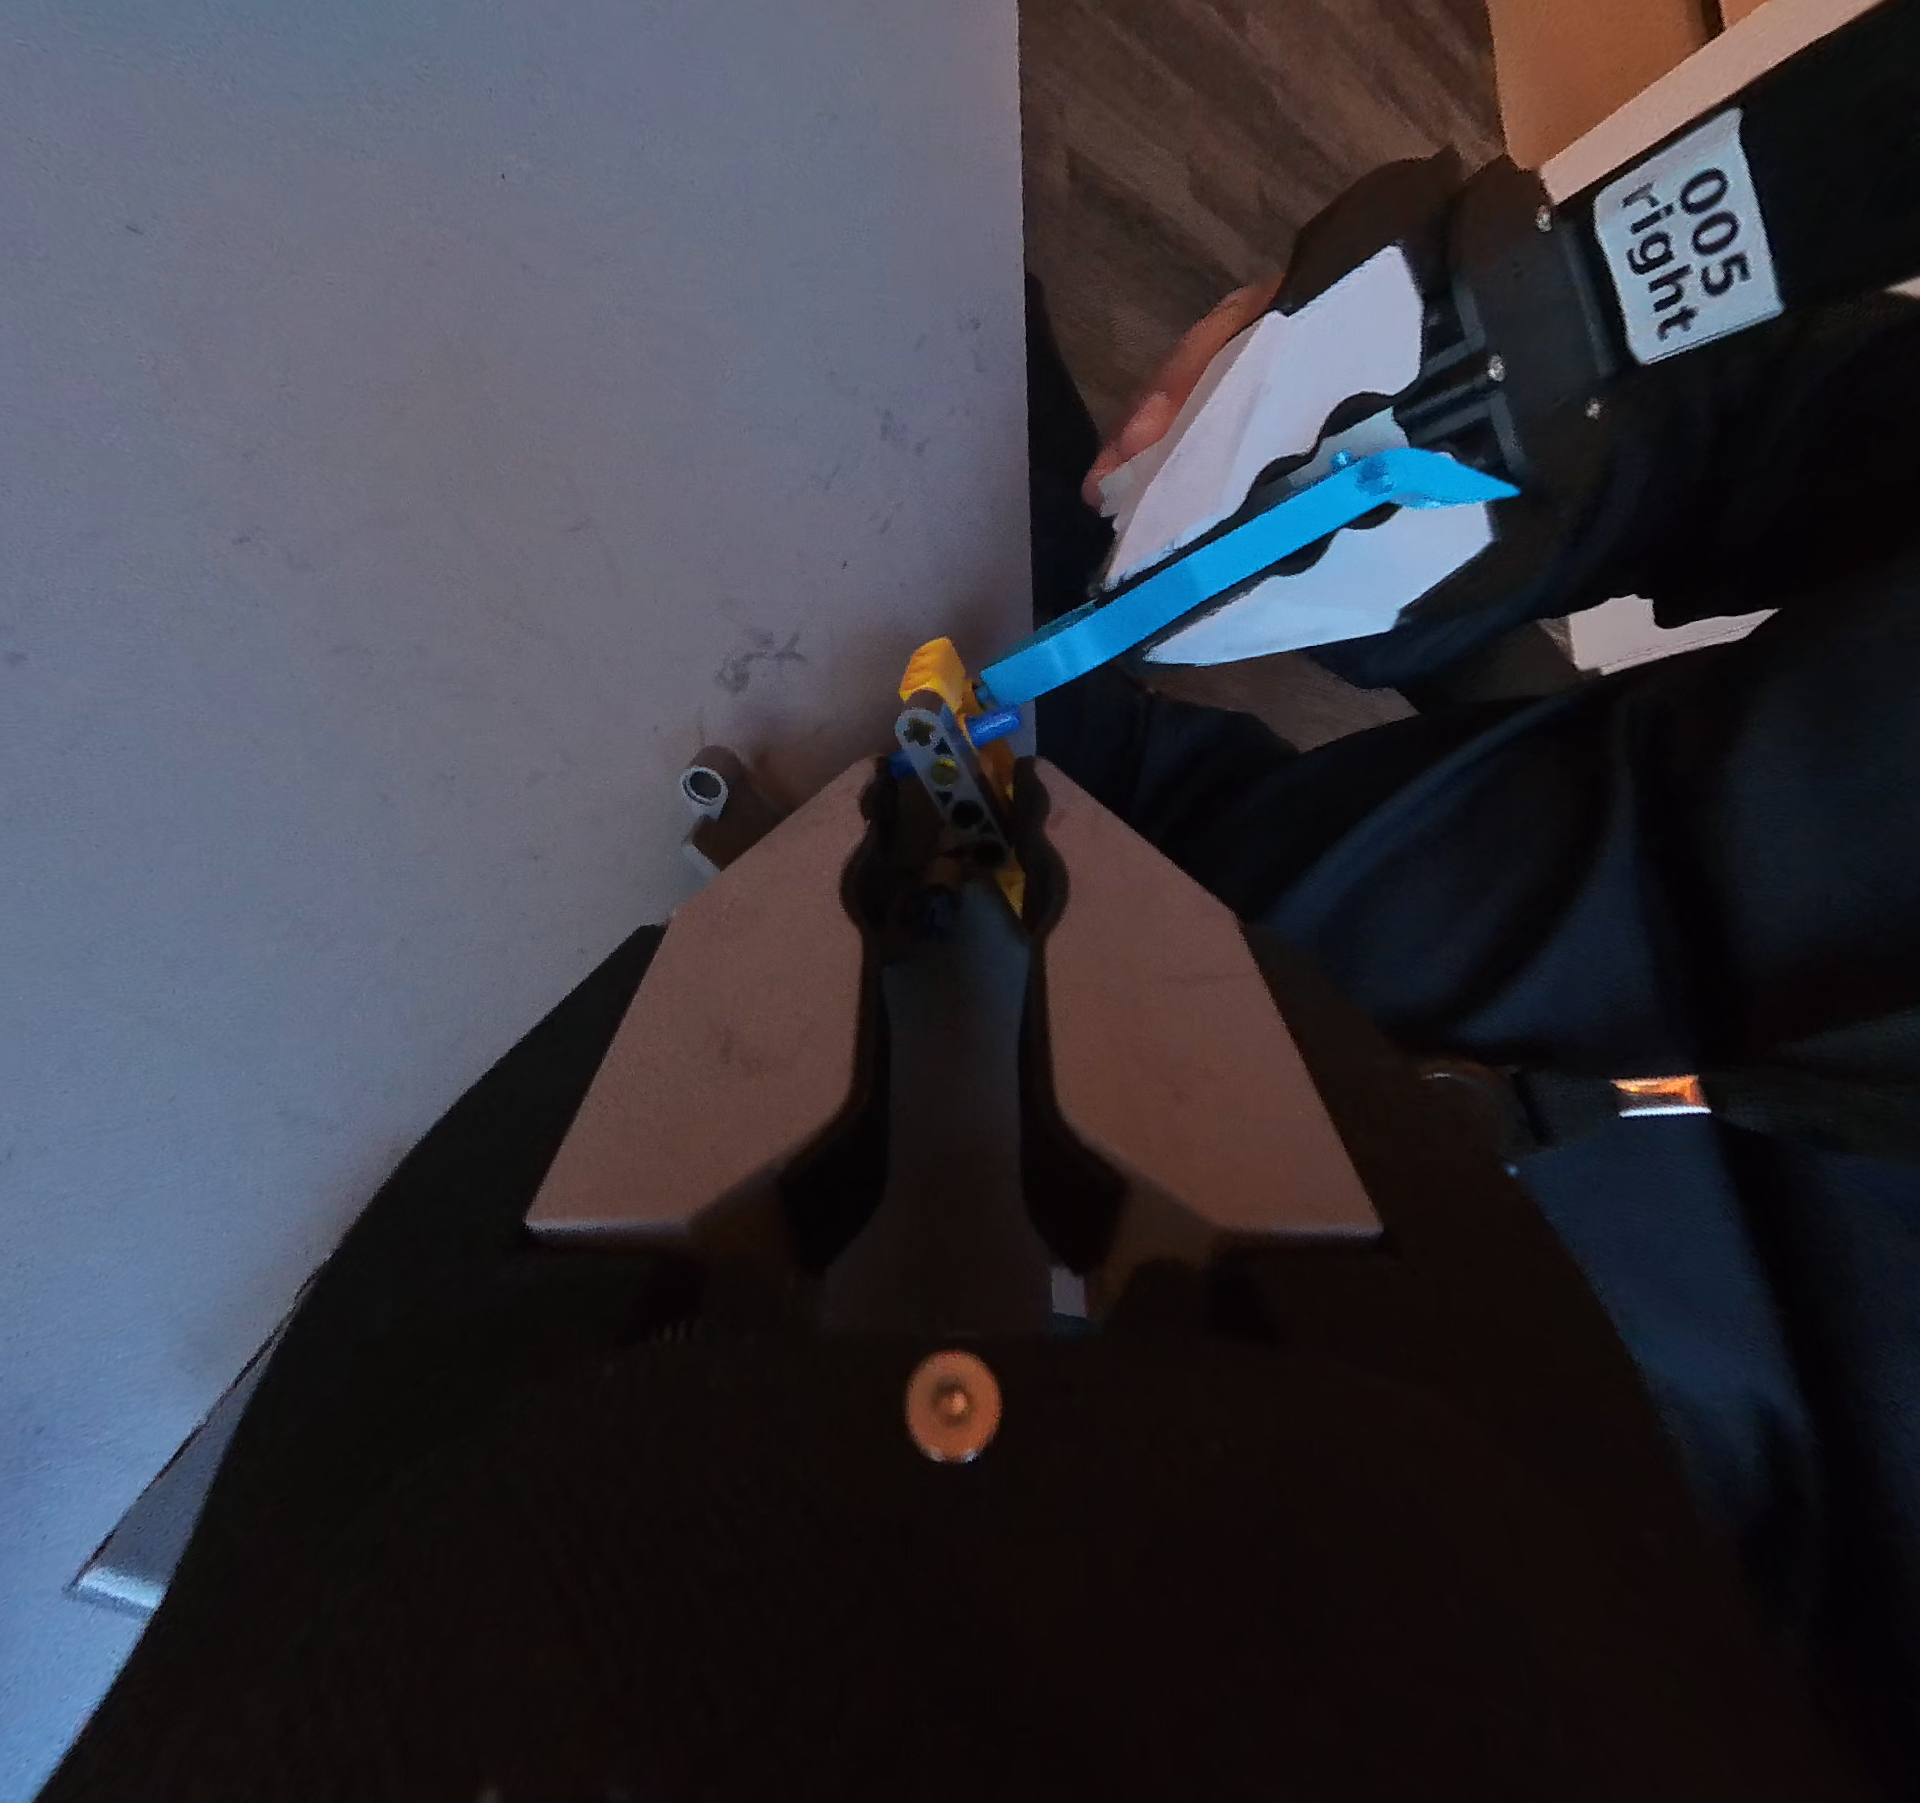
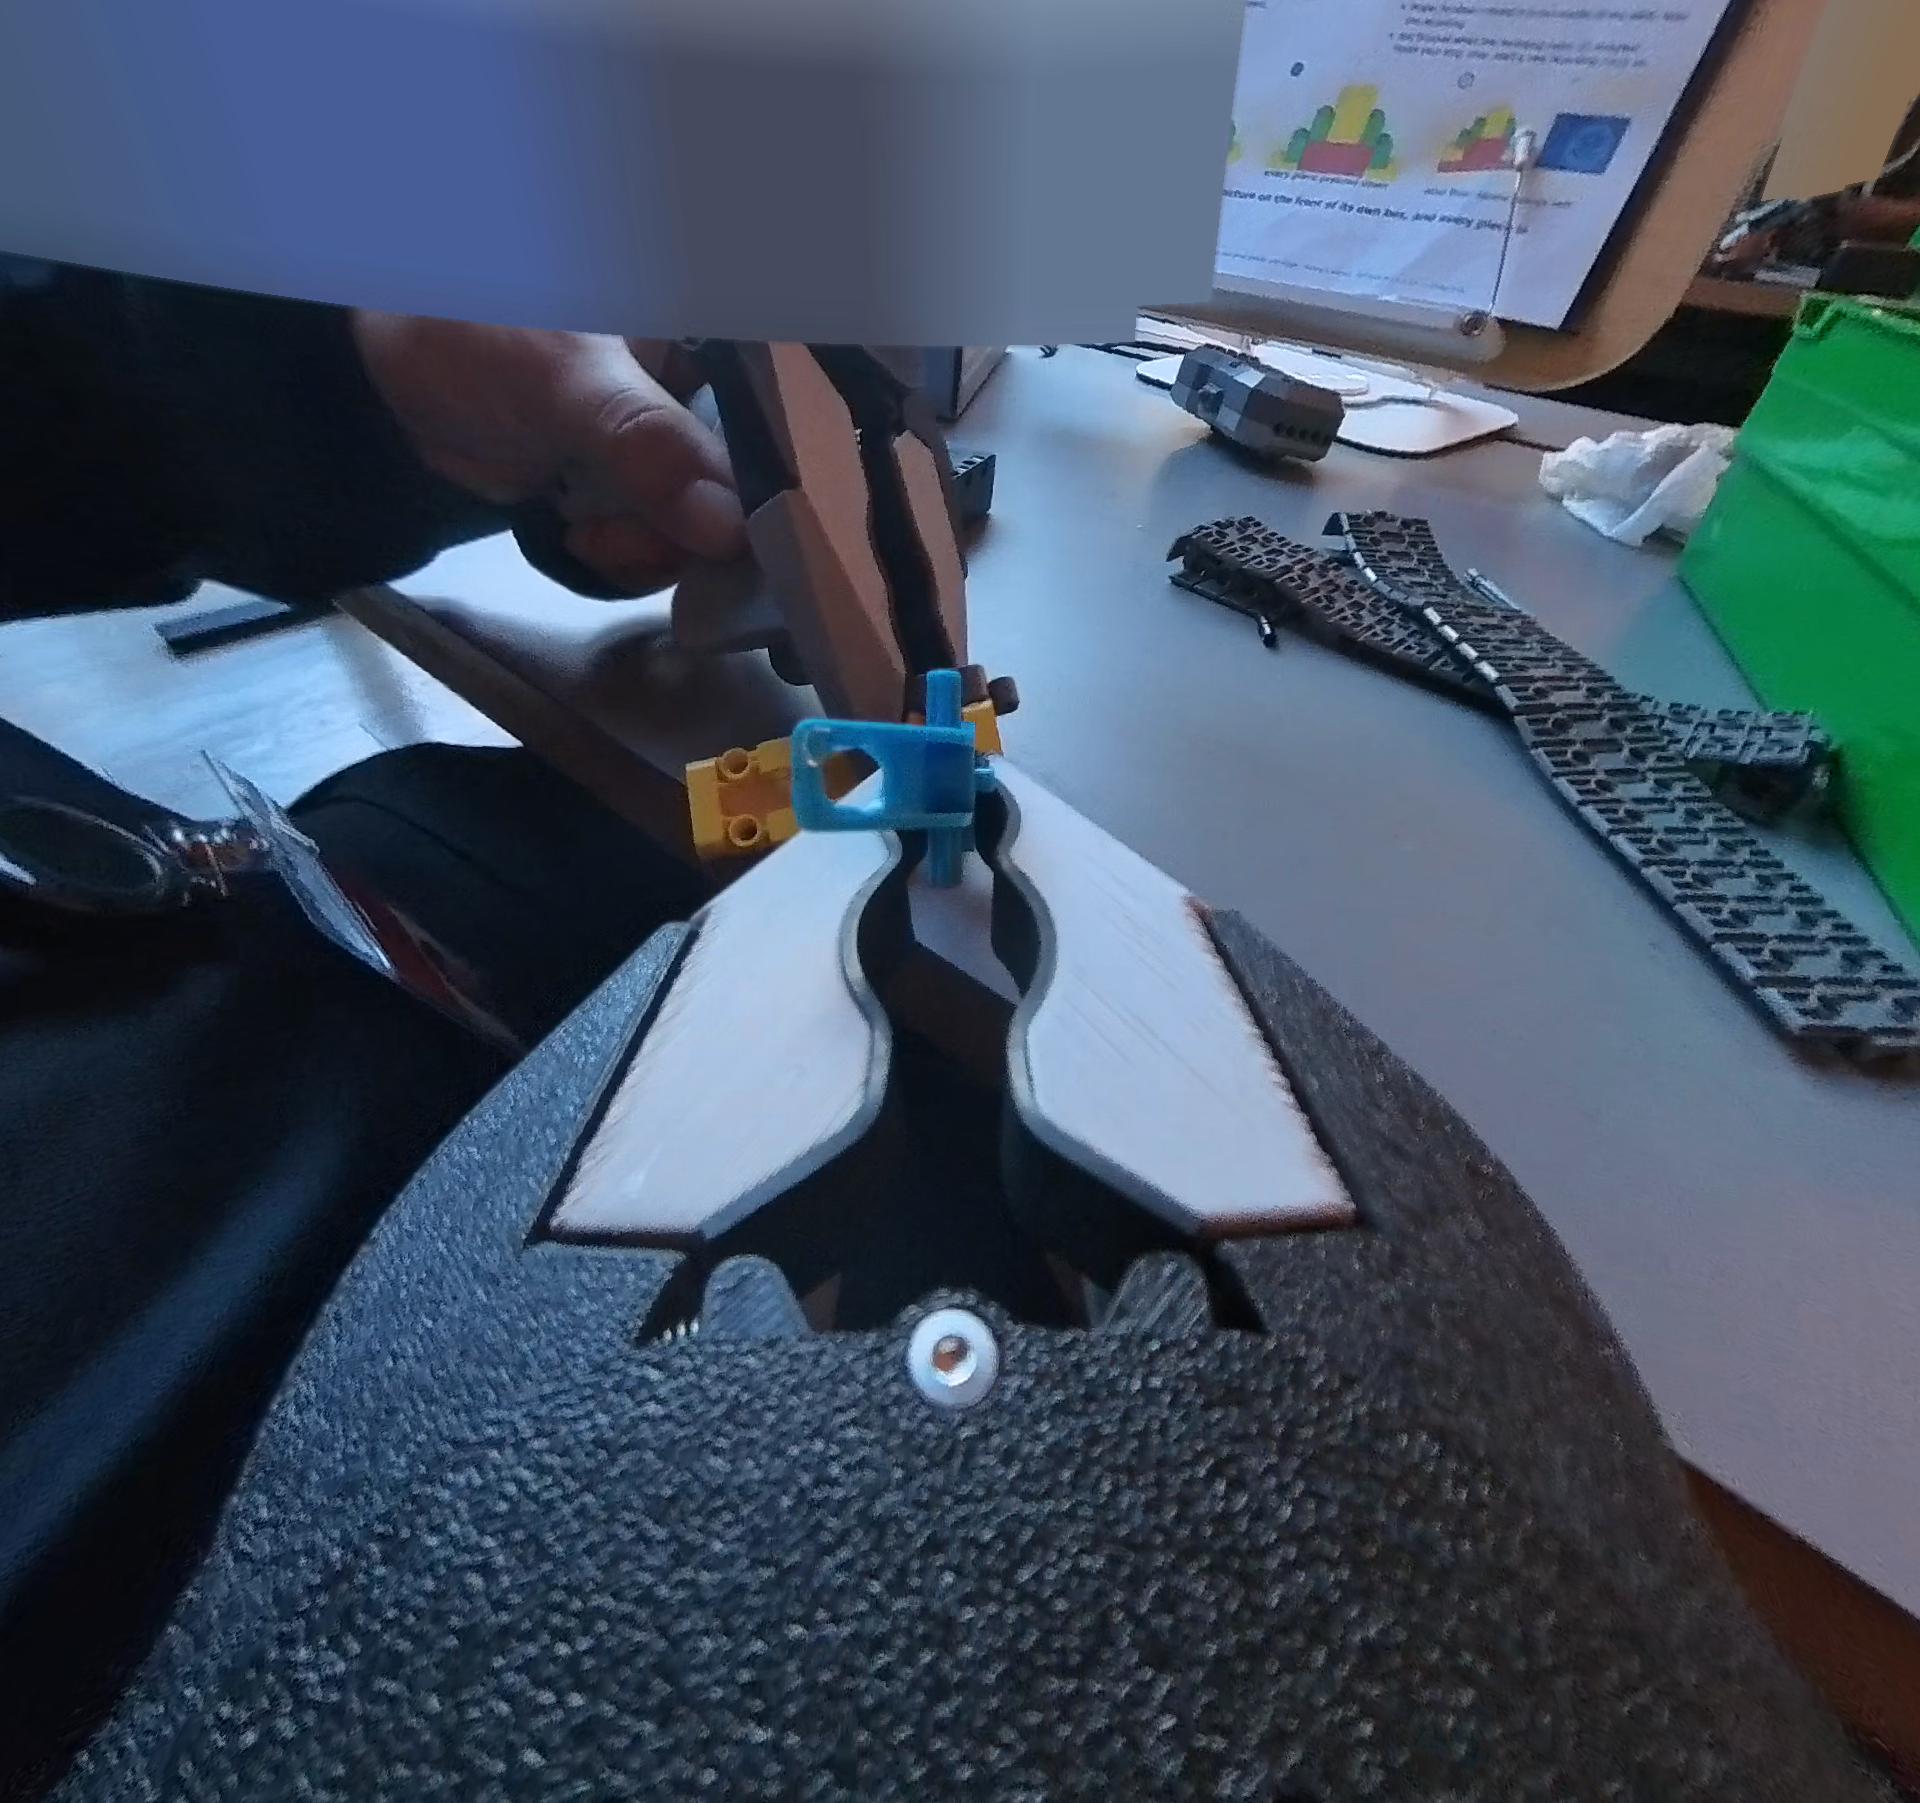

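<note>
**Two grippers meet at a small brick assembly over the tabletop edge**

Both tools are clamped. Left gripper pinches a small plastic build of yellow, grey and blue toy-brick parts between its smooth tan fingers; a grey beam with round holes runs down between the jaws. Right gripper, with pale ribbed fingers set in a pebbled black body, is closed on a flat light-blue plastic lever tool whose thin tip touches the yellow brick. All this hangs just off the near edge of the matte grey tabletop, above a dark-clothed lap.

Largest of the surrounding things is a glossy green bin at the tabletop's right edge. Beside it lie two long black segmented tread strips (crossed, one over the other). Toward the far edge: one propped instruction sheet, one crumpled white tissue, one grey blocky piece.
</note>
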